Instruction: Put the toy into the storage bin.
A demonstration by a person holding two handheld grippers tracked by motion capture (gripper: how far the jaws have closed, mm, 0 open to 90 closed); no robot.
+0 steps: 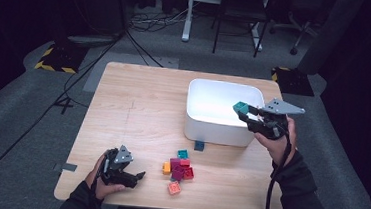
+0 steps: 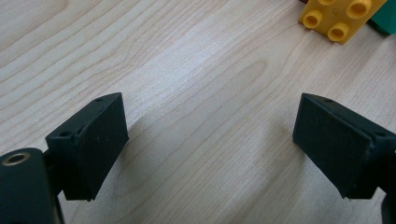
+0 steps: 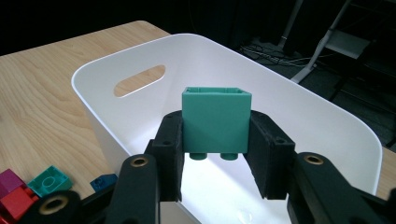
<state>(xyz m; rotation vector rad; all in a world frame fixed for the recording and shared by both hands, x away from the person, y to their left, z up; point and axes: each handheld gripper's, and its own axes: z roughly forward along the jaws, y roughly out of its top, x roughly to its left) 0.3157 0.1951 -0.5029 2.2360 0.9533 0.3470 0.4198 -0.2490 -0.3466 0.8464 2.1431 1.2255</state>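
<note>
Forearms in dark sleeves enter the high view at the near edge of the light wooden tabletop [image 1: 138, 106], which stands on grey carpet in a dark room, with cables, black-and-yellow hazard tape and chair and desk legs beyond the far edge. At the near left corner the left gripper [image 1: 138, 175] rests with its fingers spread and nothing between them. Toward the near edge, right of centre, lies a cluster of small plastic building blocks [image 1: 178, 170]: about seven, in magenta, red, orange, pink and teal, with one dark blue block [image 1: 199, 145] apart, just beside the rectangular white plastic bin [image 1: 221, 132] at the right edge. Over the bin's right rim the right gripper [image 1: 245, 112] grips one teal plastic building block [image 1: 241, 108].

Two black fingers [image 2: 93, 140] in the left gripper view stand wide apart above bare wood grain; one yellow studded block [image 2: 338, 18] lies ahead.

Clamped between the fingers in the right gripper view, the teal block [image 3: 215, 122] hangs above the bin's interior [image 3: 289, 121], studs pointing down, hollow side up, long axis running across from finger to finger. One oval handle slot [image 3: 140, 80] pierces the far wall.
</note>
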